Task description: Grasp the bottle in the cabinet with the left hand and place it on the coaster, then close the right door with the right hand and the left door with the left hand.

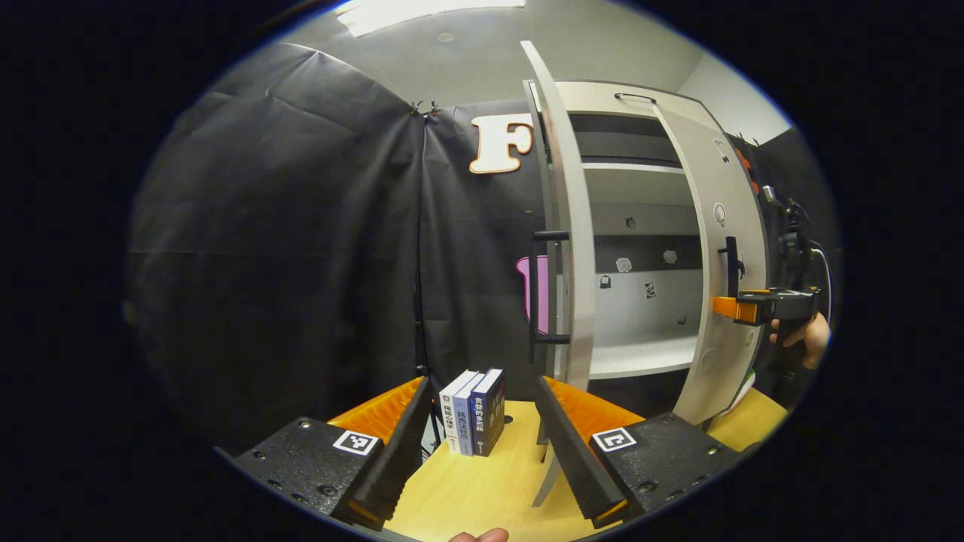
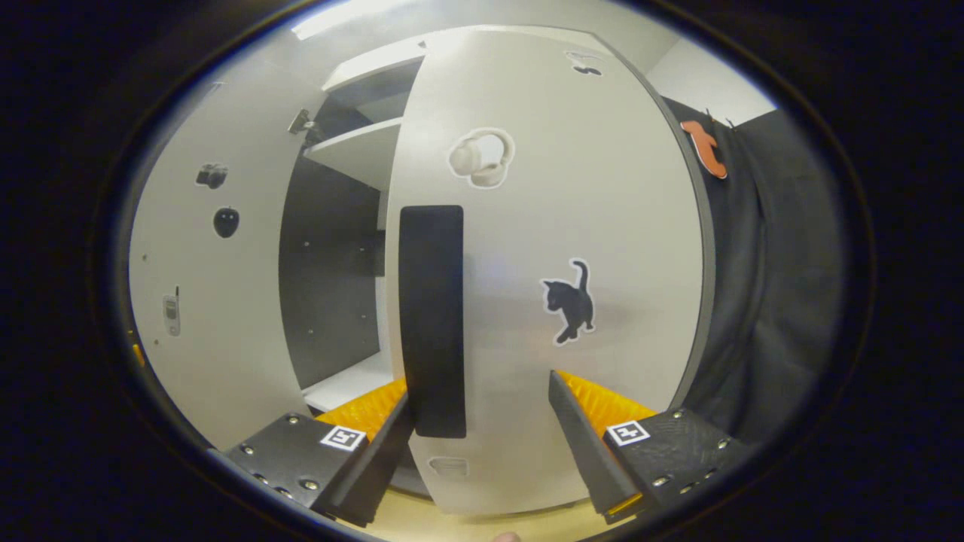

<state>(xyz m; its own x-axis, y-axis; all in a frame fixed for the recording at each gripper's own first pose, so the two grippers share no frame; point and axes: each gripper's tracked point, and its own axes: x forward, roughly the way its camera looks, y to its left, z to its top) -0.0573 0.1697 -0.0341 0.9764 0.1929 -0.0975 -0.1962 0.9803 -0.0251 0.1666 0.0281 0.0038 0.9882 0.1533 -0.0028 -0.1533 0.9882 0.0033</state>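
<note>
Ahead of the gaping left claw, books beside the ajar left door.

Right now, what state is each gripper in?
Left gripper: open, holding nothing, facing the left door.
Right gripper: open, holding nothing, against the right door by its handle.

Books stand on the table left of the cabinet, seemingly just before its left door.
</note>
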